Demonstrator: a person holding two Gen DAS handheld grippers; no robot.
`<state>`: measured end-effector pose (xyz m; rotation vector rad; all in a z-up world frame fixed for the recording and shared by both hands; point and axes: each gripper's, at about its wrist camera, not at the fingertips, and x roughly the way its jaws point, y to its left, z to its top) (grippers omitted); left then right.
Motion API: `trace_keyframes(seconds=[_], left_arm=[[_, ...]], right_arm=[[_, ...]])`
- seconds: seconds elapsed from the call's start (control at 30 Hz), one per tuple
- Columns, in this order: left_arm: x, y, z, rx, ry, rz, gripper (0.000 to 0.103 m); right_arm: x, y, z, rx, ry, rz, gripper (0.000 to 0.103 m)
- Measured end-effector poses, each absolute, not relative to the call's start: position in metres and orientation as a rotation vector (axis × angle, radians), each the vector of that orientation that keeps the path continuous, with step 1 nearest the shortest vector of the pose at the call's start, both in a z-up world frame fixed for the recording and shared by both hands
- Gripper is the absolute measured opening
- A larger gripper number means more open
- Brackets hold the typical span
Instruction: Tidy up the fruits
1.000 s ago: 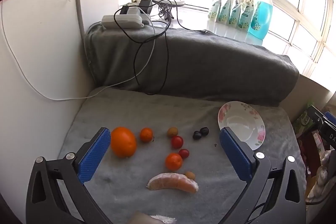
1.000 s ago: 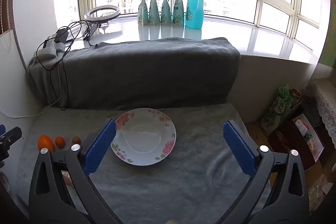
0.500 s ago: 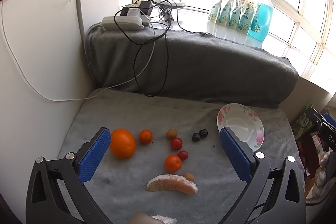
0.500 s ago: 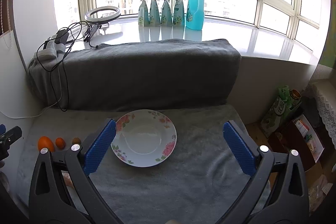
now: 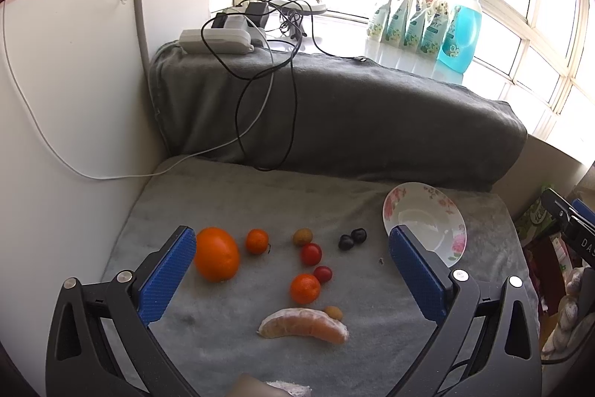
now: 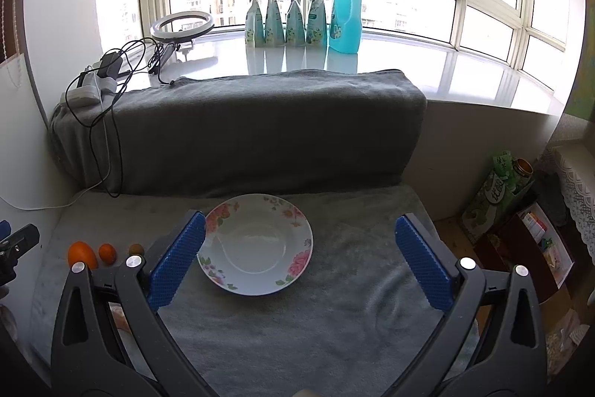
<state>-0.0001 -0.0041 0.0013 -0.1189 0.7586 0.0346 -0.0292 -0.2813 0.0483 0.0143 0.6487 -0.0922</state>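
Item: fruit-sorting station, grey blanket [image 5: 238, 203] surface.

Progress: nothing is being counted as done. The flowered plate [image 6: 256, 244] is lying empty at the right of the blanket, and every fruit is being seen loose on the cloth to its left. Judged from this, the whole job is being left to do (assuming the plate is the intended destination).

Fruit, left wrist view: large orange [image 5: 216, 253]; small mandarin [image 5: 257, 241]; brownish round fruit [image 5: 302, 236]; two cherry tomatoes [image 5: 311, 253]; second mandarin [image 5: 305, 288]; two dark grapes [image 5: 352, 238]; peeled citrus segment [image 5: 303, 325], with a small tan fruit touching its far end. All are being kept well apart from the plate except the grapes, which are lying nearest it.

Tongs: the left gripper [image 5: 292, 276] is being held wide open above the fruit, nothing between its blue pads. The right gripper [image 6: 299, 261] is likewise being held wide open and empty, framing the plate.

Edges and room: the blanket is being bounded on the left by a white wall panel [image 5: 63, 121] and at the back by a raised grey bolster [image 6: 238, 125] (cables are trailing down its left end). The right edge is dropping off towards floor clutter. Open cloth is lying in front of and to the right of the plate, so approach room is being judged ample; the plate is sitting near the right edge.
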Motion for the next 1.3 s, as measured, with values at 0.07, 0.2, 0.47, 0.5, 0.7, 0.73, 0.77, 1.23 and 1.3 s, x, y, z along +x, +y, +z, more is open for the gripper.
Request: trace_keyframes(seconds=[0.07, 0.2, 0.47, 0.5, 0.7, 0.73, 0.77, 1.23, 1.3], left_arm=[[-0.001, -0.004, 0.002, -0.12, 0.758, 0.034, 0.102], [-0.001, -0.004, 0.002, -0.12, 0.759, 0.033, 0.102], [-0.002, -0.004, 0.002, -0.113, 0.764, 0.03, 0.102], [-0.002, -0.004, 0.002, -0.112, 0.764, 0.029, 0.102], [-0.002, -0.005, 0.002, -0.109, 0.764, 0.026, 0.102], [-0.002, -0.005, 0.003, -0.109, 0.763, 0.025, 0.102], [-0.002, -0.005, 0.002, -0.11, 0.764, 0.026, 0.102], [0.004, -0.001, -0.002, -0.121, 0.783, 0.022, 0.102], [0.004, 0.0, -0.003, -0.122, 0.788, 0.026, 0.102]], right_arm=[[-0.03, -0.28, 0.048, 0.014, 0.648, -0.091, 0.103], [-0.03, -0.28, 0.048, 0.014, 0.647, -0.092, 0.103], [-0.031, -0.28, 0.047, 0.014, 0.65, -0.088, 0.103], [-0.032, -0.279, 0.047, 0.014, 0.65, -0.087, 0.103], [-0.031, -0.279, 0.047, 0.015, 0.651, -0.087, 0.103], [-0.032, -0.28, 0.046, 0.015, 0.653, -0.086, 0.103], [-0.032, -0.279, 0.045, 0.014, 0.654, -0.085, 0.103], [-0.025, -0.277, 0.037, 0.011, 0.68, -0.073, 0.103], [-0.023, -0.276, 0.036, 0.011, 0.686, -0.069, 0.103]])
